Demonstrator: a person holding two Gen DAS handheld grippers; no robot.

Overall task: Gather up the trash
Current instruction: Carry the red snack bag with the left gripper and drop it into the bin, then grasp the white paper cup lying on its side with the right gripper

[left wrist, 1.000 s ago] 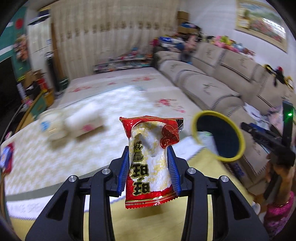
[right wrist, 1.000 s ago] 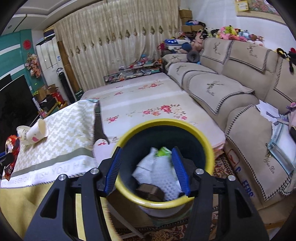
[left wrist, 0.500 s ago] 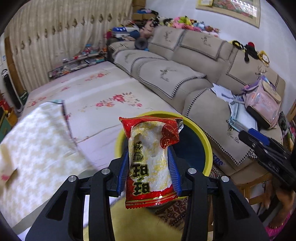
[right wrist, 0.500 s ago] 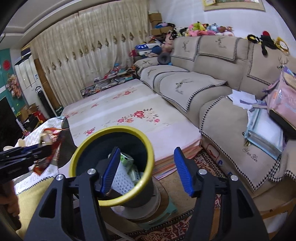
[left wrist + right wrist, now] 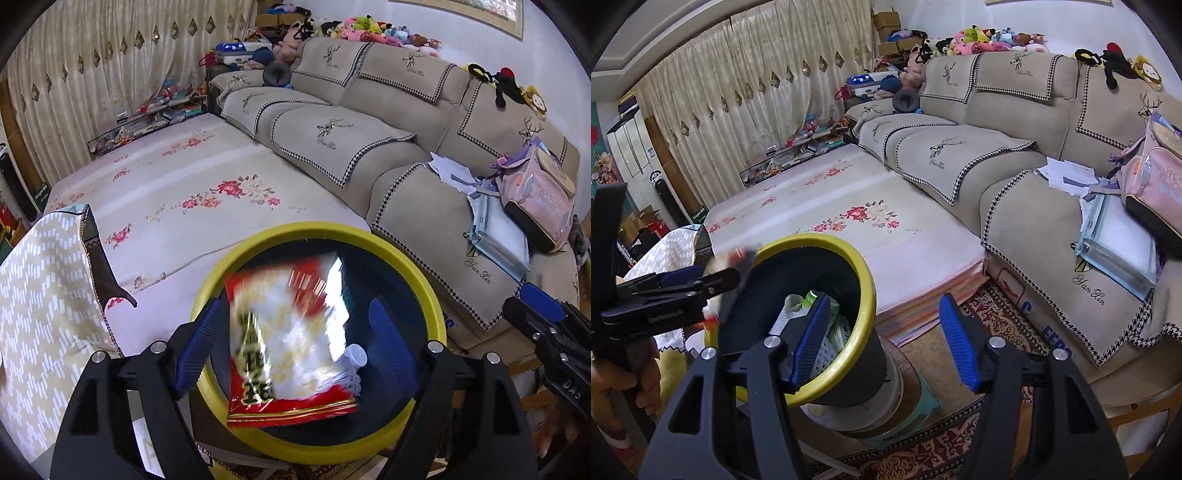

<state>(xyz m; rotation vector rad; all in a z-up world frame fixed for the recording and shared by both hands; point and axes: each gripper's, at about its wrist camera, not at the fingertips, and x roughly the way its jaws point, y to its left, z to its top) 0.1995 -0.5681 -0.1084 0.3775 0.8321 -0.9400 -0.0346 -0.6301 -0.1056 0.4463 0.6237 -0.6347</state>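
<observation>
Presently, item one: left gripper, jaws opening, blue pads wide apart, poised over the mouth of the bin. Item two: snack packet, red and white with gold lettering, motion-blurred, between the pads with a clear gap on its right side; contact on the left side cannot be told. It sits framed by the yellow rim, above a white-capped bottle among the contents. Item three: right gripper, jaws apart, nothing clamped; its left pad overlaps the bin's yellow rim, its right pad is over the patterned rug. Item four: beige sofa behind, pink backpack on its seat.
</observation>
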